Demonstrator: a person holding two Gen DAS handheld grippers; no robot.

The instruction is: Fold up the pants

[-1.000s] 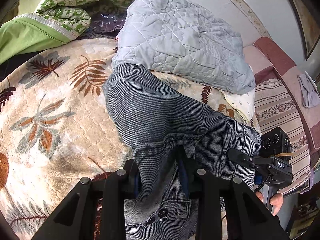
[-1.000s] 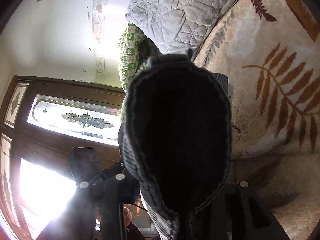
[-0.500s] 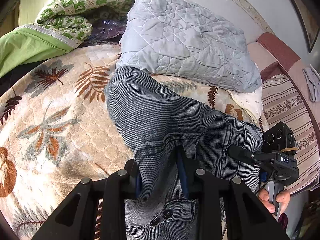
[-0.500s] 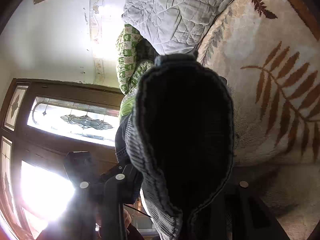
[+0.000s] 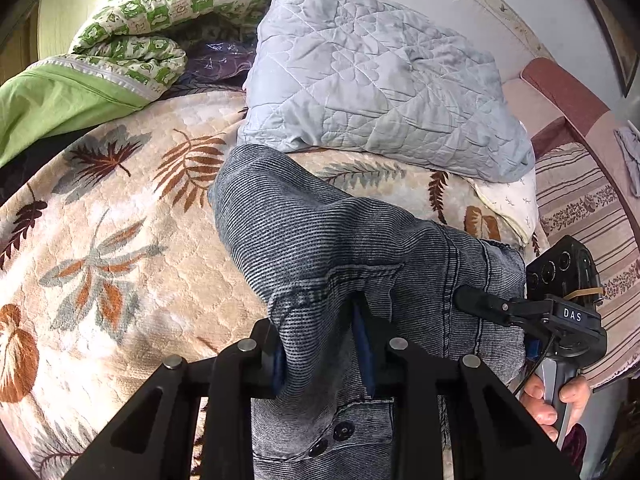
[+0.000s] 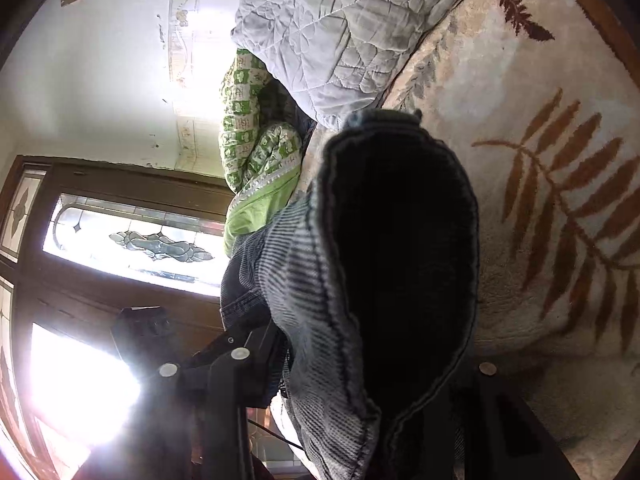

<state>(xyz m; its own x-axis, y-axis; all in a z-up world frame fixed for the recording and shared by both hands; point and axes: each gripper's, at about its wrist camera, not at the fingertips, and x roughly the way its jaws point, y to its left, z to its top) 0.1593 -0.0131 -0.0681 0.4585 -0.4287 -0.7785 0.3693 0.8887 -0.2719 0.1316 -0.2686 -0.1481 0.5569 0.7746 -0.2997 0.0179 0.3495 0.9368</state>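
Both wrist views close — sharing pants (image 5: 320,240), pillow (image 5: 372,80).

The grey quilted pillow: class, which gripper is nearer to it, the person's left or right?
Right. The right gripper grips the pants just below the pillow's right corner; the left gripper holds them farther down the bed.

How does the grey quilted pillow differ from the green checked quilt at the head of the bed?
The grey quilted pillow is plain pale grey with stitched patterns; the green checked quilt has green-and-white printed squares and a solid lime lining. The pillow lies flat and spread out; the quilt is rolled into a bundle. The pants reach the pillow's edge, not the quilt. Both rest on the leaf-patterned blanket.
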